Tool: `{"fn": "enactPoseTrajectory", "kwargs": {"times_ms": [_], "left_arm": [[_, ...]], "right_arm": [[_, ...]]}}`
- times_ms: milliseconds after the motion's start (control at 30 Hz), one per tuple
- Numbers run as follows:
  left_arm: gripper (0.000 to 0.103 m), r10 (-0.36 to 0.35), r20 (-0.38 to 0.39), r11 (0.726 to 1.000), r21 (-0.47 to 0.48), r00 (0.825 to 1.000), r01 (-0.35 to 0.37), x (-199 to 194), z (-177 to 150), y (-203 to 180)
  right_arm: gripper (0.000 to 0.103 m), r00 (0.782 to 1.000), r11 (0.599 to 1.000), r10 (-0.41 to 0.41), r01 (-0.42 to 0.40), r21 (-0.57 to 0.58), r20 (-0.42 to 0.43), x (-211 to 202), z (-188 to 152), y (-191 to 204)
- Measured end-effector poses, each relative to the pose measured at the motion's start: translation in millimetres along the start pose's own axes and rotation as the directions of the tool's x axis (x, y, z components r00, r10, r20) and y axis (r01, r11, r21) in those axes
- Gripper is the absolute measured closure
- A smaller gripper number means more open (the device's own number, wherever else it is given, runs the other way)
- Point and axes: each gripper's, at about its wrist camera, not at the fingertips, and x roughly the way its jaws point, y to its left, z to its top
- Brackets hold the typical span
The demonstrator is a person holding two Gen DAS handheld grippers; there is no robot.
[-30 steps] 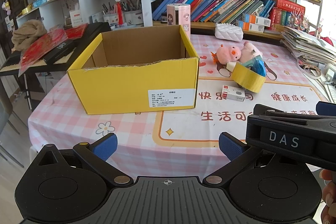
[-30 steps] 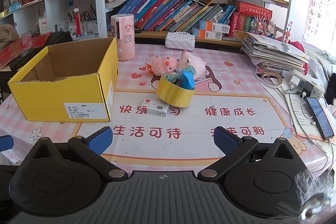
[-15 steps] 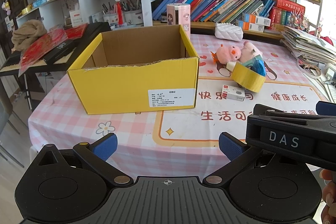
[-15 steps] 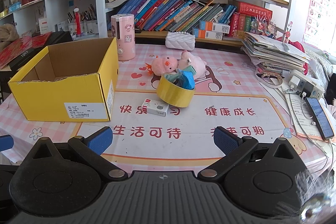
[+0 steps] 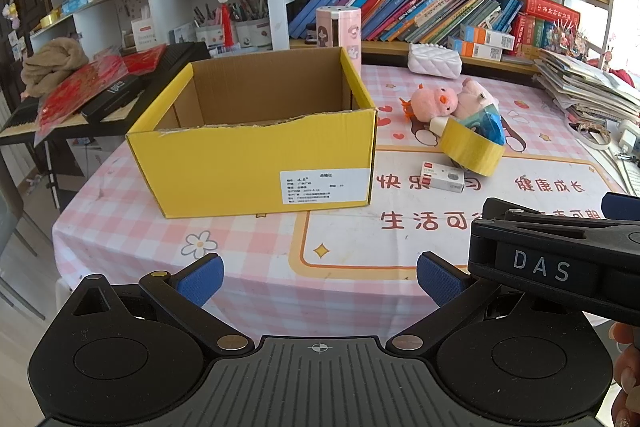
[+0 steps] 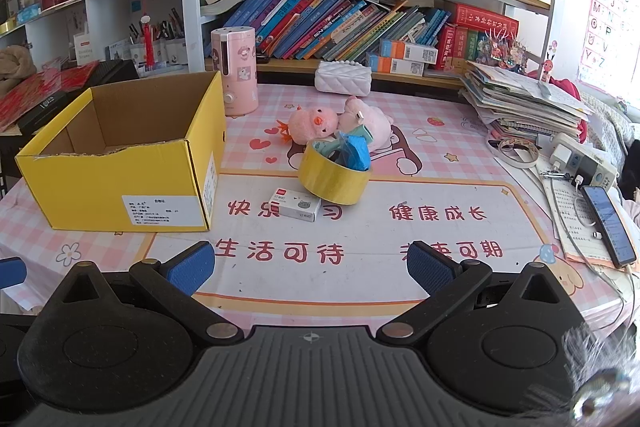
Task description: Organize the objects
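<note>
An open yellow cardboard box (image 5: 256, 163) (image 6: 120, 171) stands on the left of the pink checked table; its inside looks empty. To its right lie a yellow tape roll (image 5: 474, 151) (image 6: 334, 175) with a blue item tucked in it, a small white box (image 5: 443, 177) (image 6: 300, 203), and two pink plush toys (image 5: 436, 101) (image 6: 316, 123). My left gripper (image 5: 320, 277) is open and empty near the table's front edge, in front of the box. My right gripper (image 6: 310, 265) is open and empty, in front of the small white box. The right gripper's body (image 5: 560, 259) shows beside the left one.
A pink cylinder (image 6: 236, 71) and a white quilted purse (image 6: 343, 78) stand at the back. A stack of papers (image 6: 528, 103), a charger (image 6: 580, 163) and a phone (image 6: 608, 223) lie on the right. Bookshelves (image 6: 360, 19) rise behind. A black keyboard (image 5: 108, 95) sits left.
</note>
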Motion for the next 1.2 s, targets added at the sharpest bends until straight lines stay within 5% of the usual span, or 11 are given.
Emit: {"fn": "enactPoseTrajectory", "kwargs": {"times_ms": [1200], "left_arm": [[0.000, -0.019, -0.001, 1.000, 0.000, 1.000, 0.019, 12.9, 6.6, -4.8]], "right_arm": [[0.000, 1.000, 1.000, 0.003, -0.003, -0.002, 0.002, 8.2, 6.9, -4.7]]}}
